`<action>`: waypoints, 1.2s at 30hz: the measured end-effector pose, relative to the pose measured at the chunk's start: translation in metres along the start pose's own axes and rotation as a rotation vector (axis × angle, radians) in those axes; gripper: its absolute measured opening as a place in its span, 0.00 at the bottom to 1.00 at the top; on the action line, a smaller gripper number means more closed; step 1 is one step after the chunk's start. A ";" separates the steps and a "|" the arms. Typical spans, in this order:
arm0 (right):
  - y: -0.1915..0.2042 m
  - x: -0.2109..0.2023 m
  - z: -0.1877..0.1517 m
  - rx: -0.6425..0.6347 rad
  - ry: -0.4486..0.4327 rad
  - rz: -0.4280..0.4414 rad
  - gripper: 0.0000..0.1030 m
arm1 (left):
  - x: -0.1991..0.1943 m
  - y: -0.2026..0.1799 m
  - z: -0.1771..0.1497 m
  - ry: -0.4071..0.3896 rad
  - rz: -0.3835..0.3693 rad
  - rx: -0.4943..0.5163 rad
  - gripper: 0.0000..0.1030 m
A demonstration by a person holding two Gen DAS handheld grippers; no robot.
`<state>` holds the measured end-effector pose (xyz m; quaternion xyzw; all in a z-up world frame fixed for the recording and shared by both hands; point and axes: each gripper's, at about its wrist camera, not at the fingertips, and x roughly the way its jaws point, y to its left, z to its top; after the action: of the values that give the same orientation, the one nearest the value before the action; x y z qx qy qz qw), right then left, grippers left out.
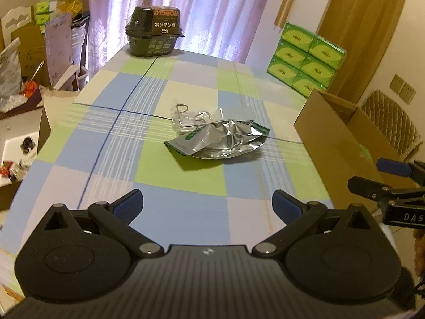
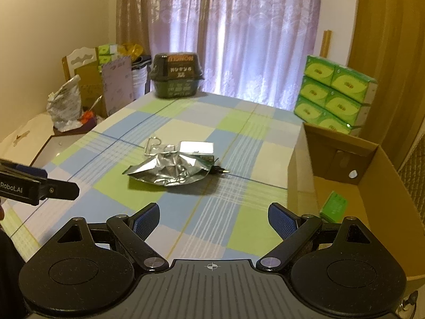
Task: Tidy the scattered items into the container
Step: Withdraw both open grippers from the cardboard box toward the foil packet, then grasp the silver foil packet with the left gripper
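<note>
A crumpled silver foil pouch with green print lies in the middle of the checked tablecloth. Behind it sit a clear plastic packet with wire hooks and a small flat white packet. A small dark item pokes out at the pouch's right. An open cardboard box stands at the table's right edge, with a green packet inside. My left gripper is open, short of the pouch. My right gripper is open too, near the box, holding nothing.
A dark lidded tub stands at the table's far end before pink curtains. Stacked green tissue packs rise behind the box. Boxes, bags and clutter crowd the left side, off the table.
</note>
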<state>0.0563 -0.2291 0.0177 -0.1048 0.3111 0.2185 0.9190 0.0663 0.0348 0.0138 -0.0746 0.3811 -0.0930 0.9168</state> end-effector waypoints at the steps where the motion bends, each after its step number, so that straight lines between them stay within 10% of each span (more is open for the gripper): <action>1: 0.001 0.003 0.000 -0.001 0.004 0.004 0.91 | 0.003 0.000 0.002 0.002 0.005 0.019 0.98; 22: -0.015 0.090 -0.002 0.012 0.124 0.066 0.91 | 0.118 -0.029 0.032 0.065 0.024 0.733 0.98; 36: -0.009 0.123 0.018 -0.297 0.153 0.037 0.91 | 0.189 -0.061 0.045 0.056 -0.041 0.942 0.86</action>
<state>0.1577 -0.1898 -0.0432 -0.2498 0.3466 0.2703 0.8628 0.2226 -0.0645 -0.0717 0.3447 0.3204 -0.2758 0.8381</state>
